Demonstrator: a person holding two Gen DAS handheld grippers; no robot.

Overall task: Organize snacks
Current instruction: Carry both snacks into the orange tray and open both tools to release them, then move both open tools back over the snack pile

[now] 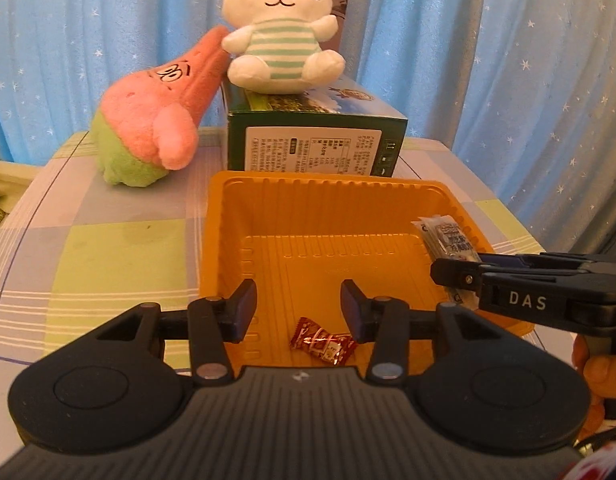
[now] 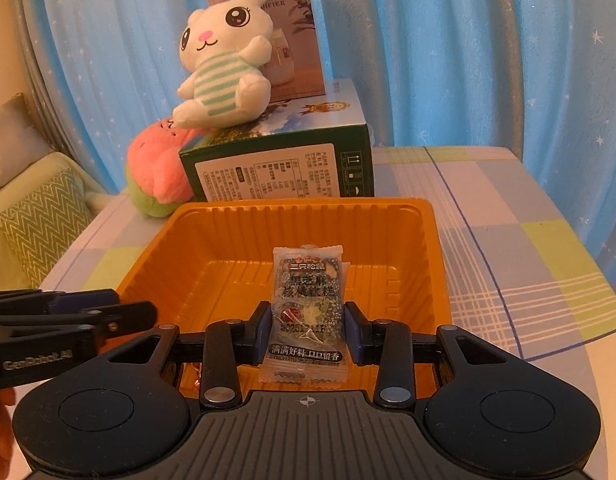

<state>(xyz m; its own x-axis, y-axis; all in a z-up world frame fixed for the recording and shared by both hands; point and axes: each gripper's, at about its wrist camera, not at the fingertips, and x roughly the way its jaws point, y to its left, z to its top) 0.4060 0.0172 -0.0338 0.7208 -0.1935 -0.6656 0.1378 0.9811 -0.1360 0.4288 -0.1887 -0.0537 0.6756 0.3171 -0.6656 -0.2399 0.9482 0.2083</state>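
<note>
Backdrop: blue curtain (image 1: 87, 40) with small white stars hangs behind a table under a checked cloth (image 1: 107, 248) of lilac, green and white.
Tray: orange plastic tray (image 1: 332, 208) sits on the cloth, just in front of a green box (image 1: 316, 140).
Toys: white plush rabbit (image 1: 279, 28) sits on the box; a pink and green plush (image 1: 151, 120) leans against its left side.
Left claw: left gripper (image 1: 297, 310) hovers over the near part of the tray, jaws apart, nothing between the pads.
Red candy: small red wrapped candy (image 1: 324, 346) lies on the tray floor below the left jaws.
Right claw: right gripper (image 2: 308, 330) is over the tray, pads pressed on both sides of a clear snack packet (image 2: 305, 308).
Packet: it stands upright in the jaws above the tray floor.
</note>
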